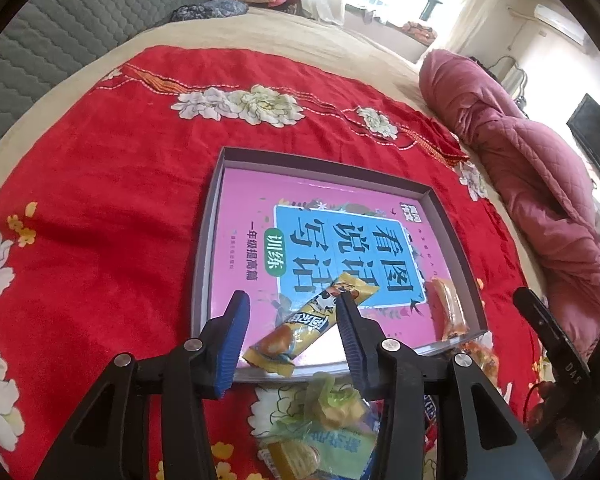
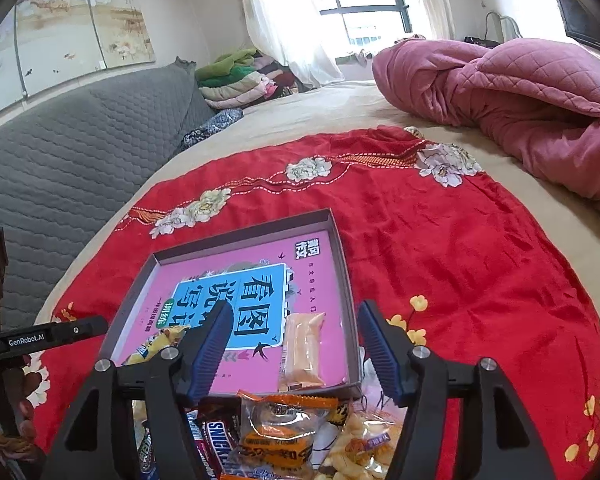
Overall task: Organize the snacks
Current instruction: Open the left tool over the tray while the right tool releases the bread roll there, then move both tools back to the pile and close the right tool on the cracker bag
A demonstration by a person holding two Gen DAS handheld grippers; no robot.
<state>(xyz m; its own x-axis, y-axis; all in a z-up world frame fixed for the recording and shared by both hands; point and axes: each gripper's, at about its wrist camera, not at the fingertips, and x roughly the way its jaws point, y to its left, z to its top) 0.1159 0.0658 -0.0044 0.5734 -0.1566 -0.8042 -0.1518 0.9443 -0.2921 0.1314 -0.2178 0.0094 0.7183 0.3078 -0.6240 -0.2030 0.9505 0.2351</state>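
Yellow snack bar lying slantwise between the spread fingers of the left gripper, long axis running from near-left to far-right, far end close against the right-hand pad, near end just short of the left one; whether released or about to be pinched, impossible to tell. Resting on the pink floor of the shallow box, by its near wall. Orange wafer pack already inside, straight ahead of the right gripper, also wide apart and holding nothing. Loose snack pile directly beneath those right-hand fingers, outside the box on the red cloth. Nearer to the pile: the right tool.
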